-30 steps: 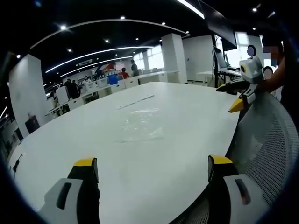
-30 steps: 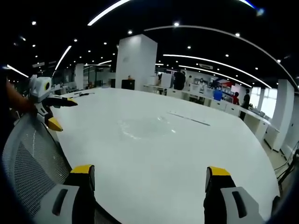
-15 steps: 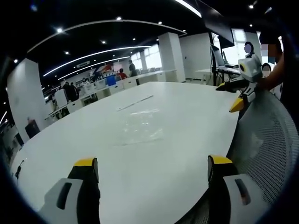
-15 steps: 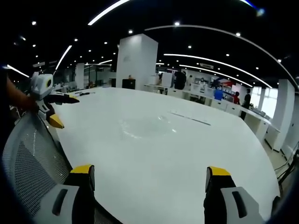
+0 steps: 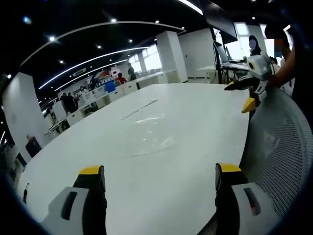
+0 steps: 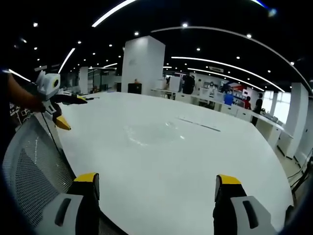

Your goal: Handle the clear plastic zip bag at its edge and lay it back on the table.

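- While both tools are hovering at the near rim with nothing between their jaws, the step in hand looks like the approach, and the bag is waiting untouched.
- Nearest in the left gripper view, the left gripper (image 5: 159,178) is holding its yellow-tipped jaws spread wide over the table's near edge; in the right gripper view the right gripper (image 6: 156,188) is doing likewise, released and empty.
- Beside them, a grey mesh chair back (image 5: 279,152) is curving along the table's edge, perforated and springy-looking; the same chair back (image 6: 29,171) is standing at the left of the right gripper view.
- Spreading beyond the jaws, the white table (image 5: 161,196) is showing a smooth, glossy, rounded top that is mirroring the ceiling lights.
- Lying flat out in the middle of that top, well apart from both grippers, the clear plastic zip bag (image 5: 149,133) is reading as a thin, wrinkled, nearly invisible film; from the other side the bag (image 6: 149,134) is betraying itself mostly by glints.
- To do this well, I would be coming in low and almost level with the tabletop, aiming at one edge of the film rather than its middle, since such slick, limp plastic is likely to slide or buckle under a steep push.
- Closing only once a jaw is under the rim seems wise.
- Farther off, desks, white pillars and people are standing under long strip lights.
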Tool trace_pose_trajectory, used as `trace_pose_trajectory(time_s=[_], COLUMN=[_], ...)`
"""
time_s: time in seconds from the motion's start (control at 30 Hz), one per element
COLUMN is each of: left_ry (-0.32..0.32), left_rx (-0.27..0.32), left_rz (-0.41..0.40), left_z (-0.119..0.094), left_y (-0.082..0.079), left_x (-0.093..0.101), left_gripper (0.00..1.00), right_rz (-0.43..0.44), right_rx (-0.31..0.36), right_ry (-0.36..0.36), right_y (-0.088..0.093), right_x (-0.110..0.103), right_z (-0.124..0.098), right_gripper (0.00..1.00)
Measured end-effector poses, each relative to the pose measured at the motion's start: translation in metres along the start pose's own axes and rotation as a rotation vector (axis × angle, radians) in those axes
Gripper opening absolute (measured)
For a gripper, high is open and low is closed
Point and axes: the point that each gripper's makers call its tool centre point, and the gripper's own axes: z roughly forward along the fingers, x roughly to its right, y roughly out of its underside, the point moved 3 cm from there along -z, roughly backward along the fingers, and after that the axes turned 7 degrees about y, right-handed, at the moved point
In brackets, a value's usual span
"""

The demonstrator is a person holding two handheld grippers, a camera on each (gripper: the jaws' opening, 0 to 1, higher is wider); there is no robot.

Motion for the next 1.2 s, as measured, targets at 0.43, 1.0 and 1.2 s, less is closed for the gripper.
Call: trace_pose_trajectory(time_s=[0.43, 1.0, 1.2], left_ry=[0.051, 0.071, 0.095], left_rx=[-0.022, -0.034, -0.046], left_rz=[0.109, 0.180, 0.223], left_z=[0.011, 0.021, 0.028], left_y=[-0.007, -0.017, -0.024], left_x=[-0.021, -0.044, -0.051], left_gripper=[0.89, 0.82, 0.82], right_rz=[0.000, -0.004, -0.003], right_rx=[-0.004, -0.018, -0.020], right_ry=[0.005, 0.006, 0.007], right_y=[0.000, 0.002, 0.002], right_x=[0.000, 0.000, 0.001], right_z=[0.000, 0.000, 0.000], right_gripper=[0.99, 0.98, 0.98])
